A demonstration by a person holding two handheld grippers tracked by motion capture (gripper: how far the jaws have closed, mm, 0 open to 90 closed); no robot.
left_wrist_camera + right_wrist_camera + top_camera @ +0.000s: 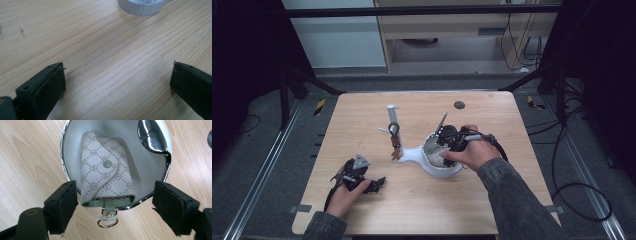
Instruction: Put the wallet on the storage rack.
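Room's pretty dark: grey floor, a pale cabinet at the back, cables trailing off to the right. In the middle sits a light wooden table with rounded corners and visible grain. On it there's a white stand whose curved base runs into a white bowl. A patterned key pouch lies inside that bowl. The right gripper hovers over it, jaws apart on either side, not touching. The left gripper rests low over bare wood, jaws wide apart.
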